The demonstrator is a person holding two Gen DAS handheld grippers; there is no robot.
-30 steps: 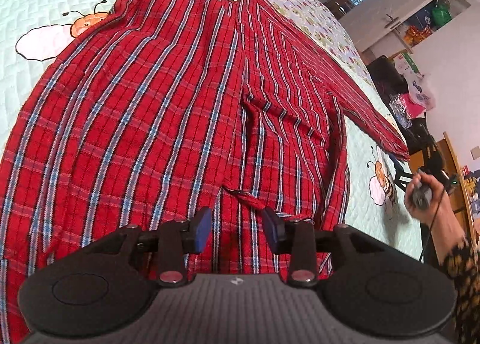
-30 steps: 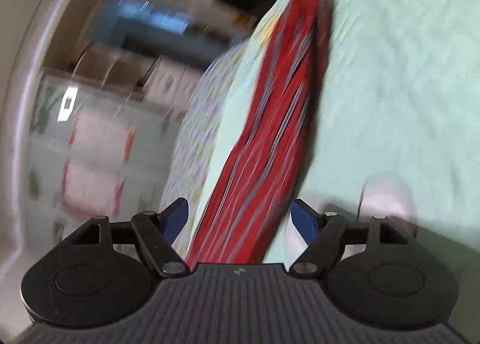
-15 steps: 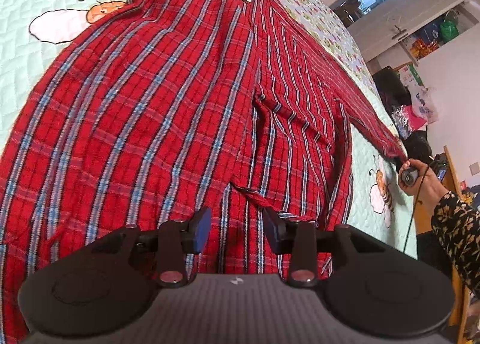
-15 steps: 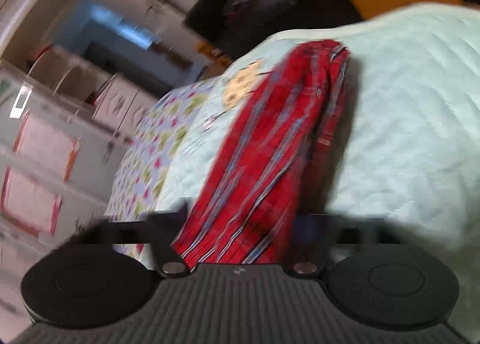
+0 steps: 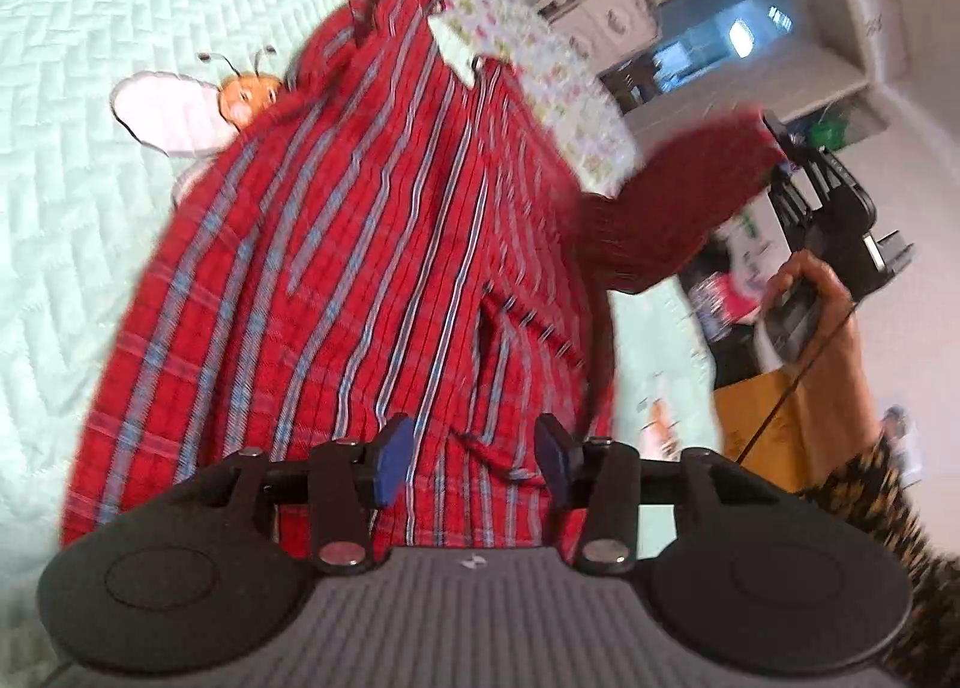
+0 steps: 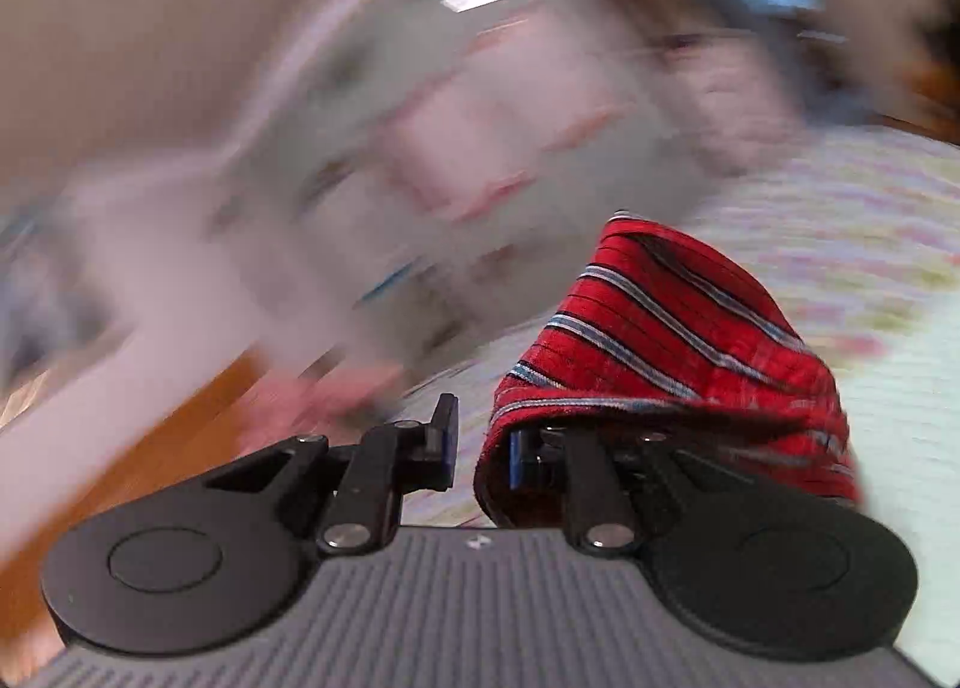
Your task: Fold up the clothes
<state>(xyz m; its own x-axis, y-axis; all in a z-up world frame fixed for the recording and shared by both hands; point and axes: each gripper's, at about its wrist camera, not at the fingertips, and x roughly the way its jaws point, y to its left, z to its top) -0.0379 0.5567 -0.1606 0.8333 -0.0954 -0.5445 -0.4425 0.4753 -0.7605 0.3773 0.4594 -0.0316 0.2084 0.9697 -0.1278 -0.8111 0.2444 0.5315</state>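
since half a second ago my right hand-held gripper (image 6: pixel 480 457) has lifted the sleeve (image 5: pixel 678 196) off the bed (image 5: pixel 72 208) and swung it up and inward, so it now hangs in the air over the right side of the red plaid shirt (image 5: pixel 360 268), and my right-wrist view has blurred. the cloth is draped over that gripper's right finger with a gap still between the fingers, so i cannot tell whether it truly pinches. my left hand-held gripper (image 5: pixel 474 457) hovers open over the hem, and the shirt lies flat with its long axis running away from me, collar at the far end.
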